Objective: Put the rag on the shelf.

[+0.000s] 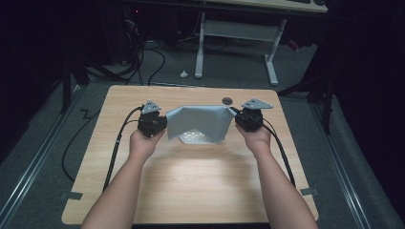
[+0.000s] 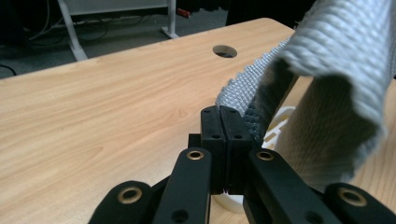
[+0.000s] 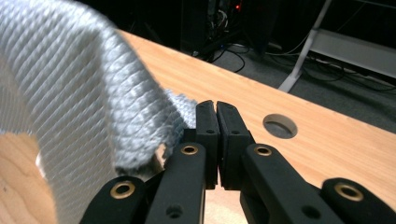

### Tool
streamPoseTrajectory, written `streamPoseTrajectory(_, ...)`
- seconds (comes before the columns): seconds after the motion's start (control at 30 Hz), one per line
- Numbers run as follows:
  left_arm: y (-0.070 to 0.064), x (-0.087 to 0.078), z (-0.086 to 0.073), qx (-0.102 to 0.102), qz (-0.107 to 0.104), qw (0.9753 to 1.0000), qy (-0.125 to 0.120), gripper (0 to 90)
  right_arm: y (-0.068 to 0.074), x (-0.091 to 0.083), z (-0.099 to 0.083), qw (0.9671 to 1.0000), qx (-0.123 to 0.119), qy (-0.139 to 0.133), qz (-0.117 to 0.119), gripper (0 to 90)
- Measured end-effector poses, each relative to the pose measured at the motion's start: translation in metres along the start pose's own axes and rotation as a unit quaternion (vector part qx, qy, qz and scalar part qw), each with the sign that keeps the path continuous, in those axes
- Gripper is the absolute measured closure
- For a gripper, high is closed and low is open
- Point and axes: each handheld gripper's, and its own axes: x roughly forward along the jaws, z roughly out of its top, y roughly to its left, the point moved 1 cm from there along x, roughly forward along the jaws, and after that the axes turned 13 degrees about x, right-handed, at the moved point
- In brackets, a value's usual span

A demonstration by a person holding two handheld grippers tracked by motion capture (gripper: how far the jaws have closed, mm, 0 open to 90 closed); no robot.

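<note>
High view first: a grey cloth (image 1: 198, 121) hangs stretched between the 2 grippers above the far half of a wooden table (image 1: 191, 186), the left gripper (image 1: 160, 125) pinching its left corner and the right gripper (image 1: 237, 118) pinching its right corner. Under the sagging middle of the cloth, between the 2 grippers and slightly nearer the person, a pale whitish object (image 1: 195, 137) sits on the table; whether it is a dish or holds anything cannot be told. Beyond the right gripper, a round cable hole (image 1: 227, 100) is cut into the tabletop. Left gripper view shows the 2 black jaws pressed flat together, with the cloth (image 2: 327, 74) caught at their right side and curling up and away to the right; its weave is coarse, ribbed and woolly-looking, and its edge rolls into a soft tube. A white curved rim (image 2: 280, 119) peeks out just behind that fold. Right gripper view shows the same clenched jaws, the cloth (image 3: 79, 88) bunched against their left side and rising leftwards in a thick diagonal-ribbed drape. The table has a light wood-grain laminate surface, smooth and matt.
</note>
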Motion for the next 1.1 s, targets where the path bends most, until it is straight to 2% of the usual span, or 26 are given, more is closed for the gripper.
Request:
streamPoseTrajectory(0.13, -0.003, 0.001, 0.001, 0.005, -0.001, 1.0000, -0.001, 89.2, 0.004, 0.001, -0.002, 0.9999, -0.013, 0.004, -0.005, 89.4)
streamPoseTrajectory(0.43, 0.001, -0.002, 0.003, -0.008, 0.000, 0.9996, -0.027, 88.7, -0.001, 0.002, -0.013, 0.9999, -0.005, 0.011, -0.010, 89.4)
streamPoseTrajectory(0.6, -0.001, 0.002, 0.004, -0.004, 0.002, 0.9998, -0.018, 88.7, -0.005, 0.005, -0.022, 0.9995, -0.004, 0.027, -0.018, 89.3)
streamPoseTrajectory(0.83, -0.003, 0.012, -0.002, -0.007, -0.004, 0.9999, 0.008, 88.8, -0.003, 0.006, -0.024, 0.9996, -0.007, 0.024, -0.013, 89.2)
streamPoseTrajectory(1.1, -0.005, 0.013, -0.003, -0.008, -0.006, 0.9998, 0.015, 88.5, -0.004, 0.004, -0.025, 0.9995, -0.006, 0.026, -0.015, 89.0)
